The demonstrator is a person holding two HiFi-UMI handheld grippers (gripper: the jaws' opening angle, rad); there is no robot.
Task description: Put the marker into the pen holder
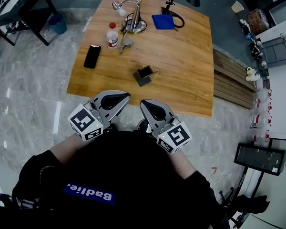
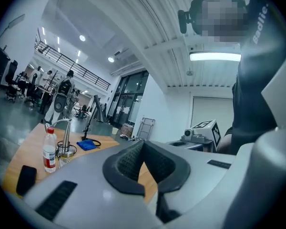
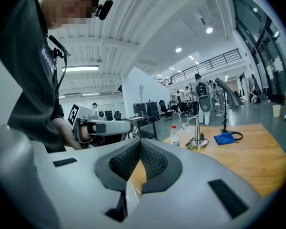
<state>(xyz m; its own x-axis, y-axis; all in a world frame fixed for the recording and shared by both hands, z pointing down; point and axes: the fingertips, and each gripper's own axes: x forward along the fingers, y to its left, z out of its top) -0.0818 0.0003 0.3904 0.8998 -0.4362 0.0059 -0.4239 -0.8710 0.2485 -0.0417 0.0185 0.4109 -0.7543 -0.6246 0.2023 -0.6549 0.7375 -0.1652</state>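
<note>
Two grippers are held low and close to the person's body, over the near edge of the wooden worktop (image 1: pixel 181 56). The left gripper (image 1: pixel 126 96) and the right gripper (image 1: pixel 144 103) sit side by side and angle in toward each other, tips near but apart.

In the left gripper view the fingers meet at their far tips, leaving only a narrow wedge between the ribbed pads through which bare wood shows; nothing is held. The right gripper view shows the same: fingers closed tip to tip and empty.

The holder (image 1: pixel 144 75), a small dark box with an open top, stands alone near the middle of the worktop, ahead of both grippers and well apart from them. What looks like the marker (image 1: pixel 126 43), a slim grey thing too small to be sure of, lies flat on the far part of the worktop, just beside the bottle (image 1: pixel 112 35) and near the foot of a metal stand (image 1: pixel 134 22). It is well apart from the holder and from both grippers.

A black phone (image 1: pixel 92 56) lies flat near the left edge. A blue cloth (image 1: pixel 163 21) lies at the far side, right of the stand, next to a loop of black cable (image 1: pixel 177 18).
</note>
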